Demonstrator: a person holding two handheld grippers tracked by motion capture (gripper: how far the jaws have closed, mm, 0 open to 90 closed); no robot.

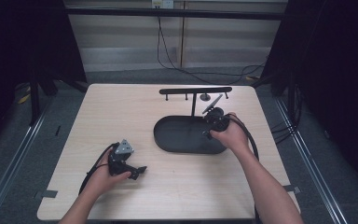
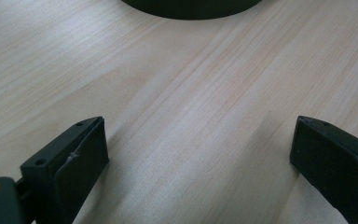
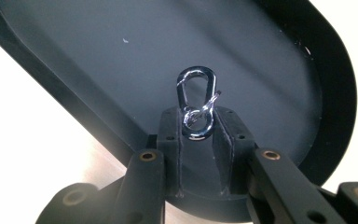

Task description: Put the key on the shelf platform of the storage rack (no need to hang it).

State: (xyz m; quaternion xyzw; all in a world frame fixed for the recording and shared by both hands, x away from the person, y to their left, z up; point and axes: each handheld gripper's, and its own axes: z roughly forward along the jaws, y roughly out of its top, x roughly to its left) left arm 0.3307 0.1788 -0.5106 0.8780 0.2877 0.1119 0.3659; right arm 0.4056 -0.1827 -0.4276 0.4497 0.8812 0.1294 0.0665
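- We see a small silver clip [image 3: 196, 105], a carabiner-style snap hook, pinched at its lower loop between the jaws of the right gripper [image 3: 198, 123], which are pressed in on it.
- The clip's long axis runs straight out along the jaws; its larger, rounded loop points away from the gripper, and its wire gate sticks out to one side.
- We find the clip hanging over the floor of a black oval tray [image 3: 340, 88], near the tray's rim; whether it touches the floor we cannot tell.
- From above, the right gripper [image 1: 213, 116] sits at the tray's [image 1: 168, 140] far right end, beside the post of a black T-shaped rack [image 1: 195, 90] standing at the tray's back edge.
- The left gripper [image 1: 140, 171] rests low over the bare wooden table [image 1: 121, 107], well apart from the tray, near the front left.
- In its own view its jaws stand spread wide with only the tabletop [image 2: 191, 116] between them.
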